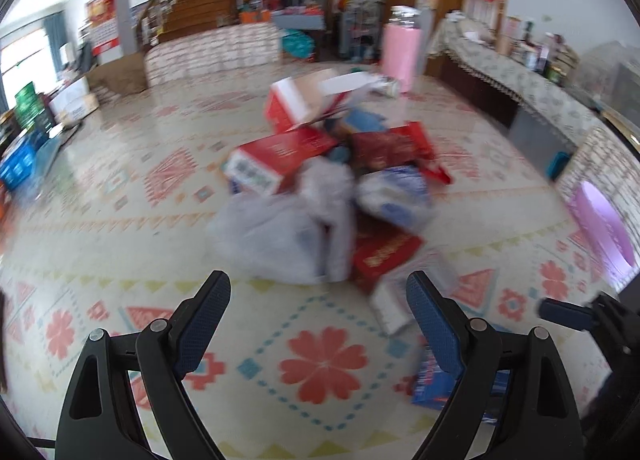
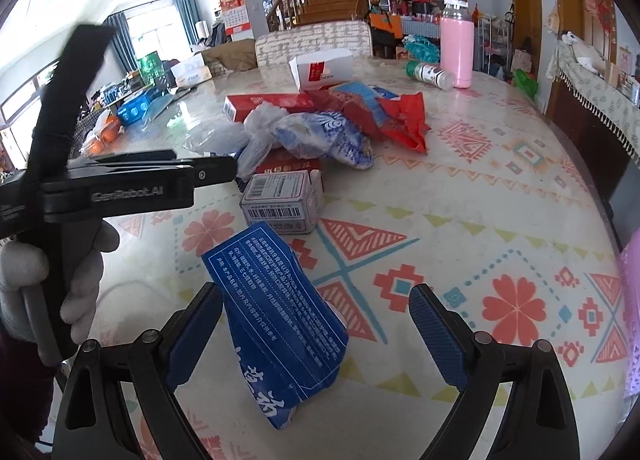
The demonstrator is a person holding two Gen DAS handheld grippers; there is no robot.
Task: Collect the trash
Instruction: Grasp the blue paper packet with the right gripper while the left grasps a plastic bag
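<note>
A pile of trash lies on the patterned table: red boxes (image 1: 280,158), clear plastic bags (image 1: 276,236), a blue-and-white wrapper (image 1: 396,196) and a white barcode box (image 2: 280,202). My left gripper (image 1: 318,296) is open and empty, just short of the pile's near edge. My right gripper (image 2: 316,300) is open, with a crumpled blue box (image 2: 280,324) lying between its fingers, not clamped. The left gripper (image 2: 216,172) also shows side-on in the right wrist view, held by a gloved hand, its tip by the plastic bags (image 2: 260,132).
A pink bottle (image 2: 457,52) and a lying green-capped jar (image 2: 430,74) stand at the table's far side. A white-and-red carton (image 2: 322,68) lies beyond the pile. A purple bin edge (image 1: 600,228) sits at the right. A chair back (image 2: 312,42) is behind the table.
</note>
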